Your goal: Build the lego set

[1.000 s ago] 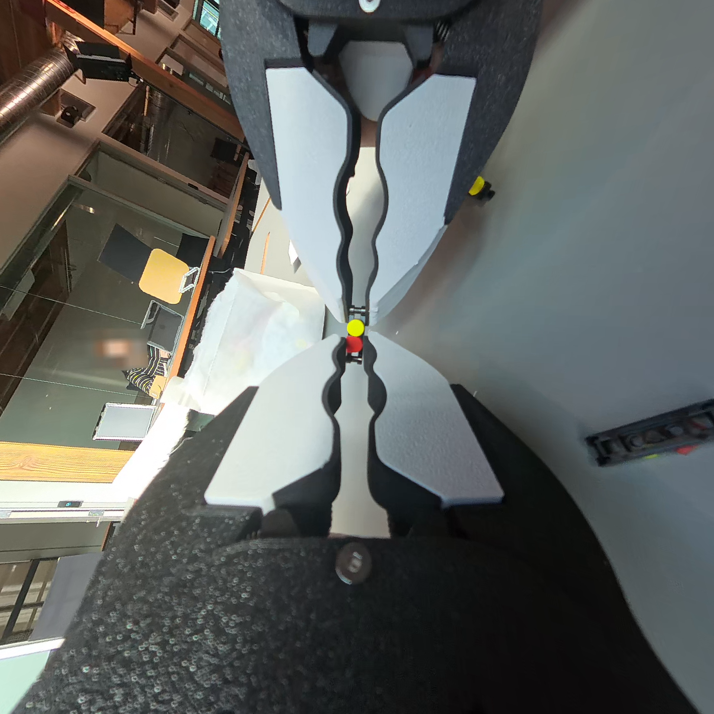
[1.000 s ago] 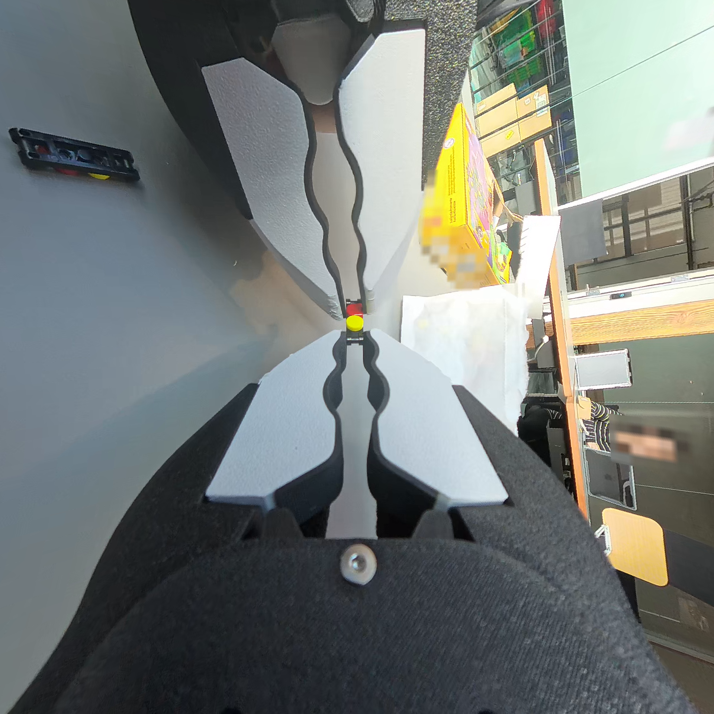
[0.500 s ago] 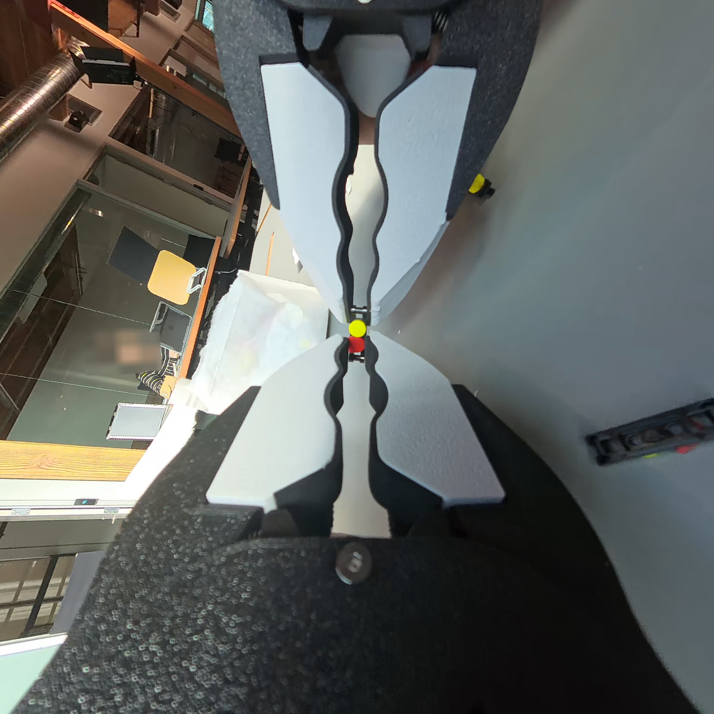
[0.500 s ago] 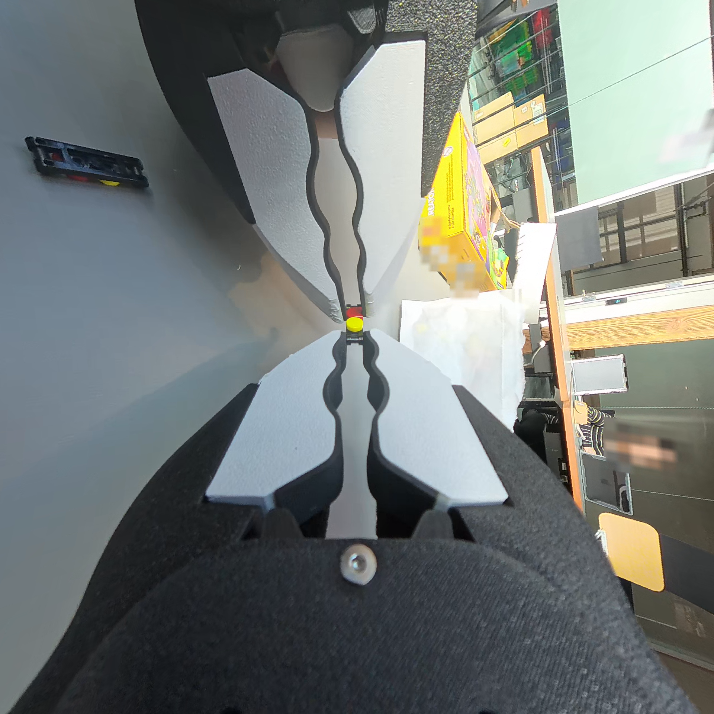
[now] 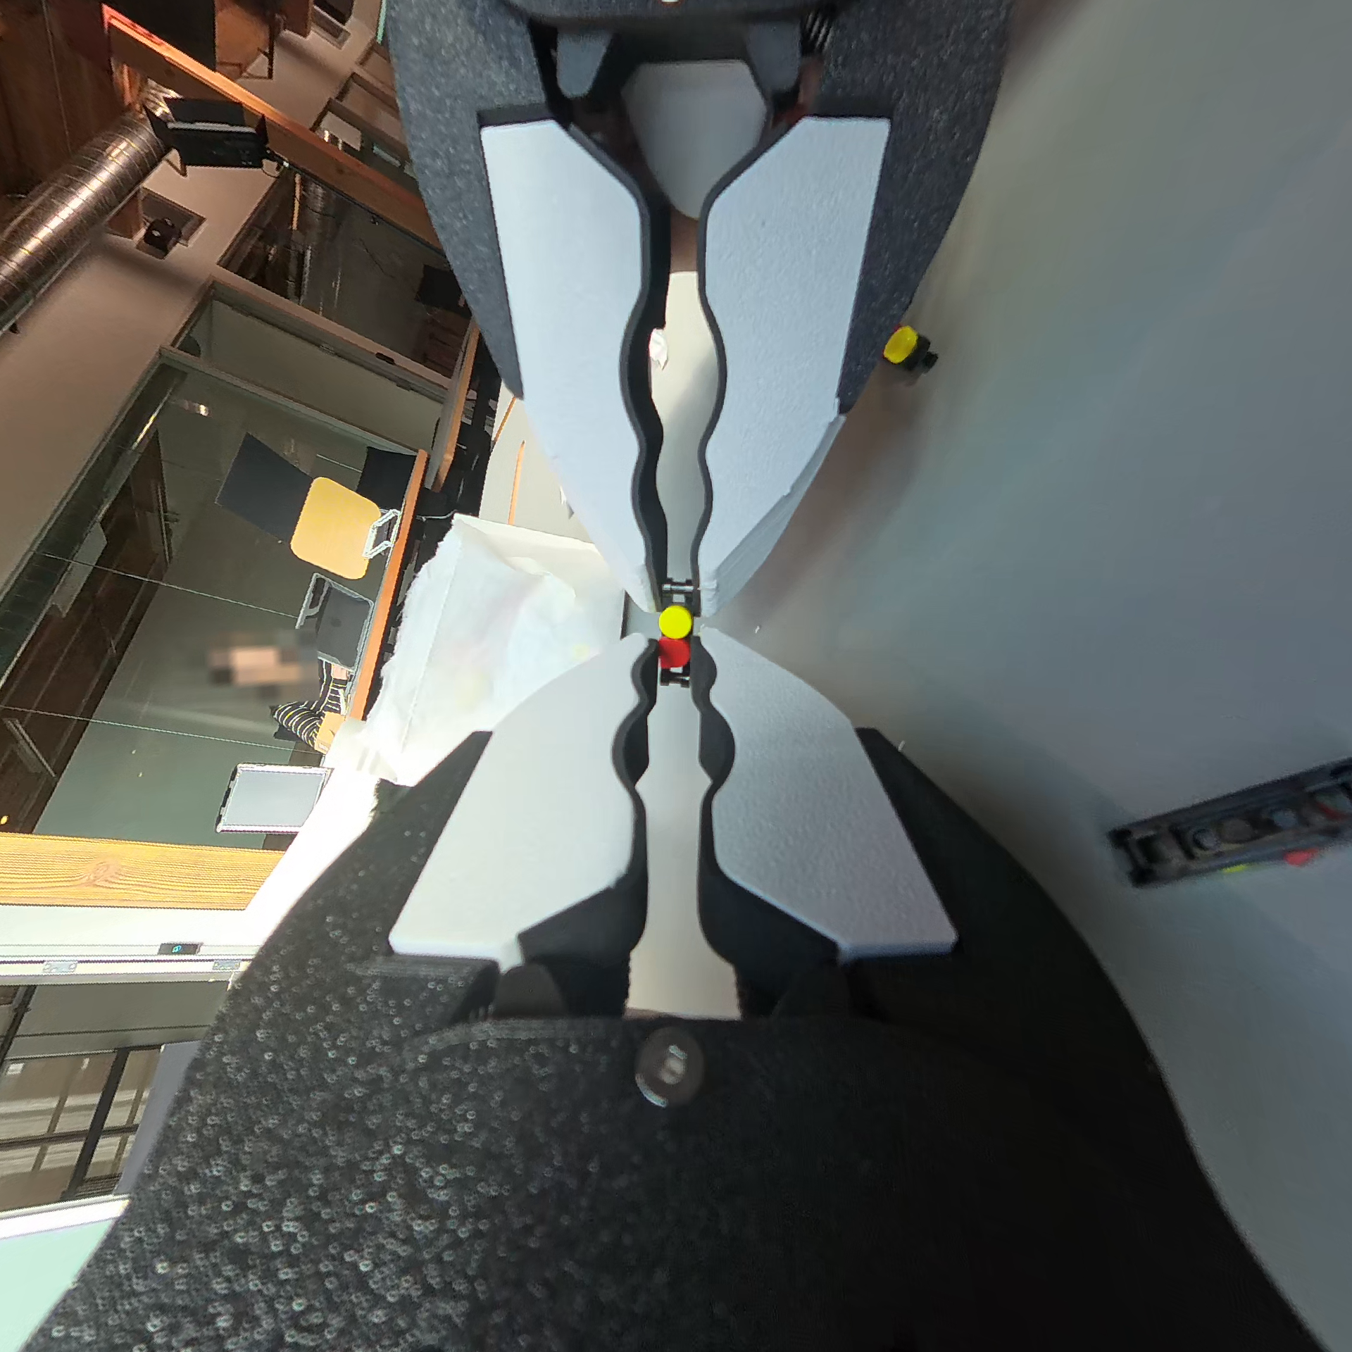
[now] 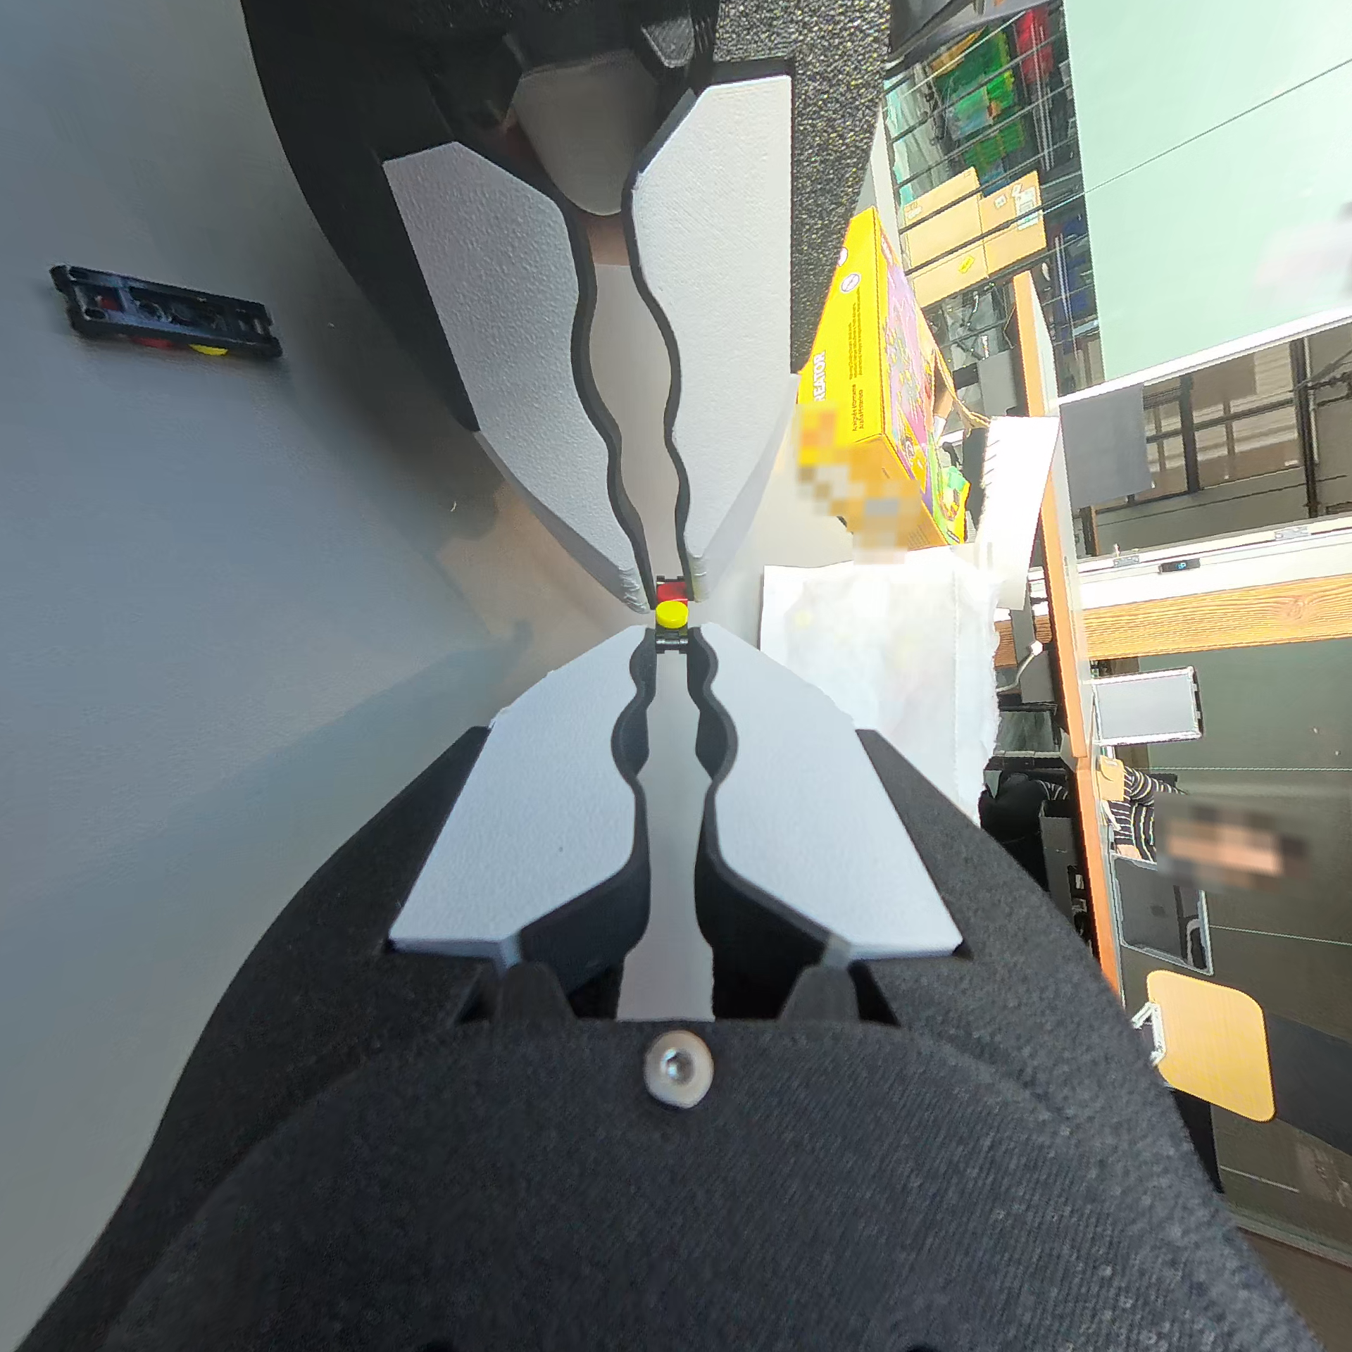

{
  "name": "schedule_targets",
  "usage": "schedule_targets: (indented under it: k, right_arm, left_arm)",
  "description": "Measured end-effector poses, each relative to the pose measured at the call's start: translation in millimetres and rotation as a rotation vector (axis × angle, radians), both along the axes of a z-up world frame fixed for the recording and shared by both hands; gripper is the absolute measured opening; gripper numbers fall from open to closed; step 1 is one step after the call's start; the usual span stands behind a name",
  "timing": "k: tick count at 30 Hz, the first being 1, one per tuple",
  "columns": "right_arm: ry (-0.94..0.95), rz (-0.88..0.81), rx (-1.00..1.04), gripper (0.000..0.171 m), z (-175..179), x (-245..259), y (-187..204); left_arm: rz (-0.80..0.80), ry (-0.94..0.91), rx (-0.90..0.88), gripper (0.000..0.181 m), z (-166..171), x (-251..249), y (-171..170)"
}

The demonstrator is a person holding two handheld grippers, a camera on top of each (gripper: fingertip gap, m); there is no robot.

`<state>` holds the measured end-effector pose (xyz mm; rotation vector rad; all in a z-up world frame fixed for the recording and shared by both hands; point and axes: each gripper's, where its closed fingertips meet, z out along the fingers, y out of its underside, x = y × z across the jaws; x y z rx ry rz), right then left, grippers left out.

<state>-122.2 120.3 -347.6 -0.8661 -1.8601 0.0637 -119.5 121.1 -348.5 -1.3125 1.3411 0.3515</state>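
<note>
Held tip to tip above the pale grey tabletop (image 5: pixel 1097 512), the two claws meet so their small parts can be pushed together in the air. The left gripper (image 5: pixel 674 677) is nearly closed, its white fingers (image 5: pixel 556 790) pinched on a tiny black lego piece capped with a round red stud (image 5: pixel 673 653); gripping it by the black base leaves the red face free to mate. Directly opposite, the right gripper (image 6: pixel 672 644) is closed just as tightly on a matching black lego piece with a round yellow stud (image 6: pixel 671 613), and the two coloured caps touch or nearly touch; whether they have clicked together cannot be told. In the left wrist view, a second small yellow-capped black piece (image 5: pixel 906 347) lies well apart on the table, likely waiting its turn. At that view's right edge, a long flat black lego plate (image 5: pixel 1236 834) with red and yellow bits lies on the table, probably the base for these subassemblies. Behind, a white crumpled bag (image 6: pixel 878 658) and a yellow lego box (image 6: pixel 870 380) sit clear of the work.
</note>
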Motion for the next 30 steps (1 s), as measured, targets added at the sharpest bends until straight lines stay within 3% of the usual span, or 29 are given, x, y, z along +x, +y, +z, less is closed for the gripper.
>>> schedule_targets:
  k: [10,17,24,26,30]
  right_arm:
    - [0.032,-0.008,-0.013,0.008,4.5,-1.3,0.9]
    - [0.052,-0.042,0.081,0.008,4.5,-3.5,10.2]
    - [0.092,-0.044,0.074,0.008,9.7,-4.2,11.3]
    - [0.023,-0.077,0.093,0.008,-2.3,-0.4,19.4]
    - [0.108,-0.049,0.062,0.007,14.9,-3.0,10.9]
  left_arm:
    - [0.024,-0.035,-0.024,0.007,7.6,-1.9,-1.5]
    - [0.065,-0.231,-0.167,0.006,16.6,-4.0,-1.8]
    - [0.024,-0.333,-0.204,0.005,29.2,-1.3,-8.3]
    - [-0.002,-0.354,-0.186,0.000,37.7,1.6,-11.8]
    - [0.021,-0.262,-0.115,0.000,31.6,1.9,-8.1]
